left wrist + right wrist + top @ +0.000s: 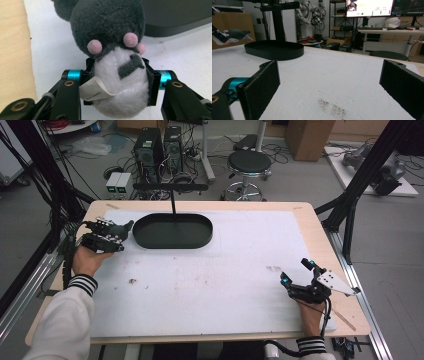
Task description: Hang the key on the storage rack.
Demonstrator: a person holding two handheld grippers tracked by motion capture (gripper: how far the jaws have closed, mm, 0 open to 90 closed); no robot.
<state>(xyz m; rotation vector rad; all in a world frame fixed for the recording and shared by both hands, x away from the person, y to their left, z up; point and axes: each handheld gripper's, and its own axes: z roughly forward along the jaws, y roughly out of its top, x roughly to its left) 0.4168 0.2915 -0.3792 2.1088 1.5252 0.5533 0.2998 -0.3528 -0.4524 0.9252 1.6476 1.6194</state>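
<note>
A dark grey and white plush toy (115,50) with pink paw pads and a paper tag is clamped between the jaws of my left gripper (120,80). From above, that left gripper (111,234) hovers at the table's far left, just left of the black oval tray (172,231), with the plush toy (120,229) poking toward the tray's rim. My right gripper (296,272) rests near the table's front right edge, open with nothing between its jaws. In the right gripper view, the right gripper (329,82) faces the black oval tray (274,50), and the plush toy (235,34) is far off at the left.
A white foam mat (215,270) covers the wooden table, with small dirt specks (132,281) on it. A black stand post (173,200) rises behind the tray. A stool (249,165), computer towers (159,147) and cables stand on the floor beyond the table.
</note>
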